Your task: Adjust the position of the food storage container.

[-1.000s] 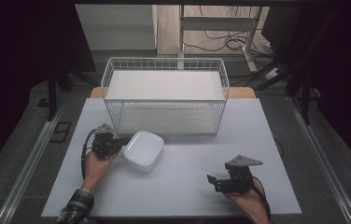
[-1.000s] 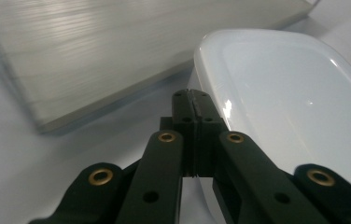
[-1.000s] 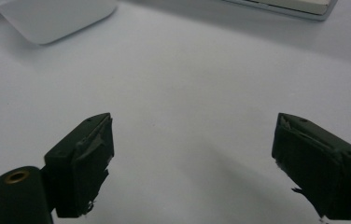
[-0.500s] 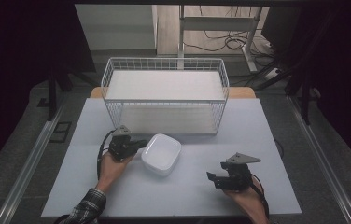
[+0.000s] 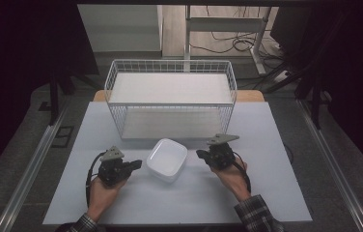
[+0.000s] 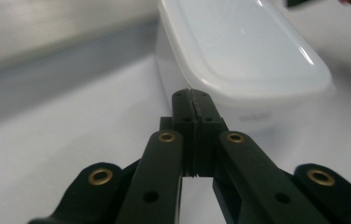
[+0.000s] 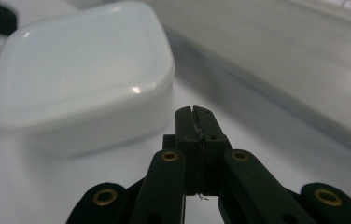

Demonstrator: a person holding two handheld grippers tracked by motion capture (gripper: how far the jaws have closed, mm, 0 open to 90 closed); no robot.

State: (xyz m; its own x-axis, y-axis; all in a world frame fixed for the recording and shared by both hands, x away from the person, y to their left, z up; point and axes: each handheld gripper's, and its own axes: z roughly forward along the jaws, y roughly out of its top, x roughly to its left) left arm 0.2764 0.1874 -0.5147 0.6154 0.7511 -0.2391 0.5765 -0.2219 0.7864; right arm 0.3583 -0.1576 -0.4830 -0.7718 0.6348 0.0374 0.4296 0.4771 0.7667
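Observation:
A white lidded plastic container sits on the pale table, in front of the wire basket. My left gripper lies just left of it, shut with nothing between its jaws. In the left gripper view the closed tips point at the container's side wall; I cannot tell whether they touch it. My right gripper is just right of the container. Its jaws have just been closing and are now shut on nothing. Its tips stop a little short of the container.
The white wire basket stands at the back of the table, with a white panel inside it. Table legs and cables lie on the floor beyond. Dark space flanks both sides. The table's front edge is close behind both hands.
The left gripper pushed the container rightward to the middle, then drew back slightly. The right hand moved forward and left up to the container's right side, and its jaws closed.

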